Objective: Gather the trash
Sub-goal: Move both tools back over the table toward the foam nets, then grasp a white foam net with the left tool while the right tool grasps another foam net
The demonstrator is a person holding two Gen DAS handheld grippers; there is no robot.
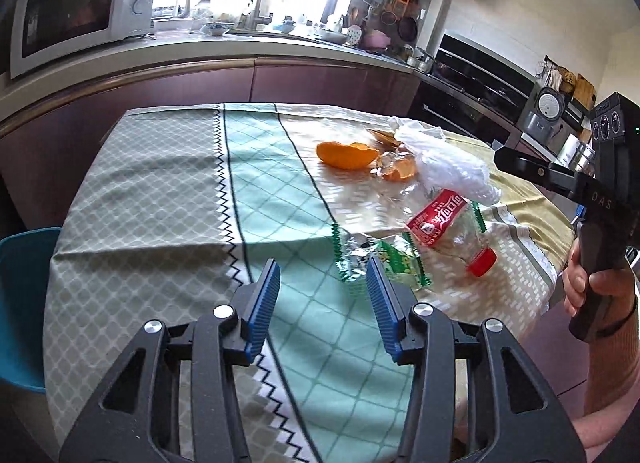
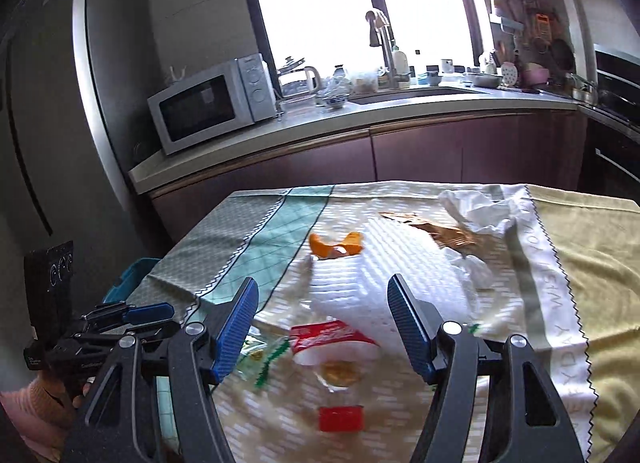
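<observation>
Trash lies on the tablecloth (image 1: 160, 203): orange peel (image 1: 346, 155), a white plastic bag (image 1: 448, 159), a crushed clear bottle with red label and red cap (image 1: 452, 229), and a green-edged clear wrapper (image 1: 376, 259). My left gripper (image 1: 324, 287) is open and empty, its right finger just in front of the wrapper. In the right wrist view my right gripper (image 2: 322, 311) is open and empty, hovering over the bottle (image 2: 336, 347), whose red cap (image 2: 341, 418) points toward me. The peel (image 2: 336, 249), white bag (image 2: 480, 207) and a brown wrapper (image 2: 436, 229) lie beyond.
A kitchen counter with a microwave (image 1: 76, 15), sink and dishes runs behind the table. A blue chair (image 1: 20, 303) stands at the table's left. An oven (image 1: 480, 79) stands at the right. The left gripper shows at the lower left of the right wrist view (image 2: 132, 315).
</observation>
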